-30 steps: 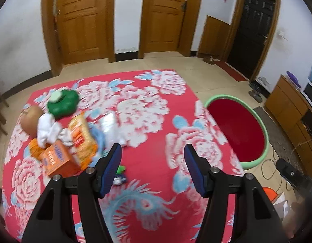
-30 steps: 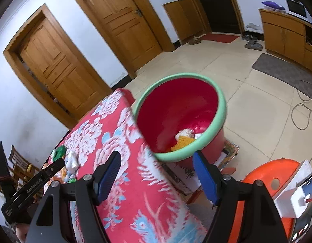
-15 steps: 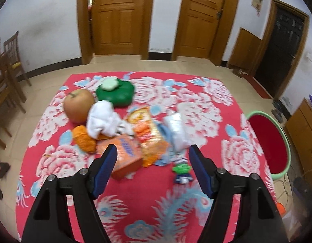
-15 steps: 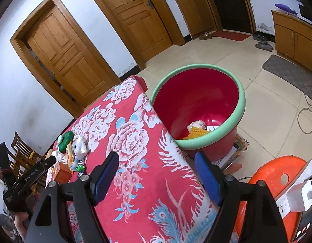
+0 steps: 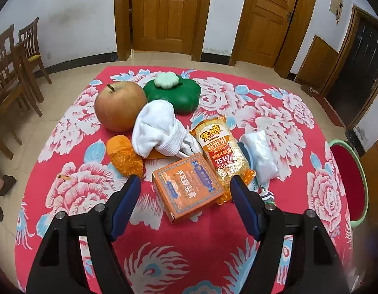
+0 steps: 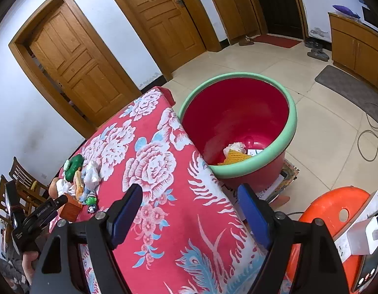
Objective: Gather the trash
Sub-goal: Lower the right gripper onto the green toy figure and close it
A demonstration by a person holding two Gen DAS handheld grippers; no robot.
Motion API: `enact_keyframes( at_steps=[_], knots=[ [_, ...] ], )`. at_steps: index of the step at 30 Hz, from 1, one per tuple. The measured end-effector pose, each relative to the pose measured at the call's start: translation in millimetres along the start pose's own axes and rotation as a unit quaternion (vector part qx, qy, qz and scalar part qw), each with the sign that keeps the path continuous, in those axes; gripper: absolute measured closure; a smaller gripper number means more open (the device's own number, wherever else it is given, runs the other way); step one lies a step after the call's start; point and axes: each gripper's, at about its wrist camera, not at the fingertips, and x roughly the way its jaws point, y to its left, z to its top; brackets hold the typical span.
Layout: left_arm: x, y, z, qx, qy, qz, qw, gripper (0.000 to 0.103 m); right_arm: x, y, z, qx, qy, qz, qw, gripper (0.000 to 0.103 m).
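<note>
**Left wrist view: both hand-held grippers open and empty, trash clustered on worktop**

In the left wrist view, the left hand-held gripper (image 5: pixel 185 191) is held wide open with nothing gripped, above the floral red worktop (image 5: pixel 274 112). Just beyond its fingertips an orange box (image 5: pixel 187 187) is seen, touching a snack packet (image 5: pixel 222 150). A clear plastic bag (image 5: pixel 261 155) lies right of that. Farther off, a white cloth (image 5: pixel 159 129), an apple (image 5: pixel 119 109) and a green container (image 5: pixel 175 93) are grouped.

The right hand-held gripper (image 6: pixel 189 204) is likewise wide open and empty. Beyond the worktop edge, a red basin (image 6: pixel 240 120) is seen holding some scraps.
</note>
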Motion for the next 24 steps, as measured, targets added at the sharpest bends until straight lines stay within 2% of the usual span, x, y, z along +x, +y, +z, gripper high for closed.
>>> enact_keyframes(
  at_steps=[5, 6, 7, 20, 24],
  knots=[
    [10, 1, -3, -0.001, 0.007, -0.001, 1.0000, 0.029, 1, -2, 0, 0.000, 0.001, -0.005, 1.000, 0.021],
    [11, 2, -3, -0.002, 0.007, -0.002, 1.0000, 0.032, 1, -2, 0, -0.001, 0.000, -0.006, 1.000, 0.021],
    [11, 3, -4, -0.004, 0.007, -0.009, 0.9999, 0.039, 0, -3, 0, -0.001, -0.001, -0.009, 1.000, 0.021],
    [-29, 4, -13, 0.014, -0.024, -0.034, 0.9990, 0.039, -29, -13, -6, -0.007, -0.024, -0.028, 0.999, 0.021],
    [-45, 4, -18, 0.019, -0.032, -0.040, 0.9985, 0.039, -43, -6, -11, -0.020, -0.032, -0.021, 0.999, 0.021]
  ],
)
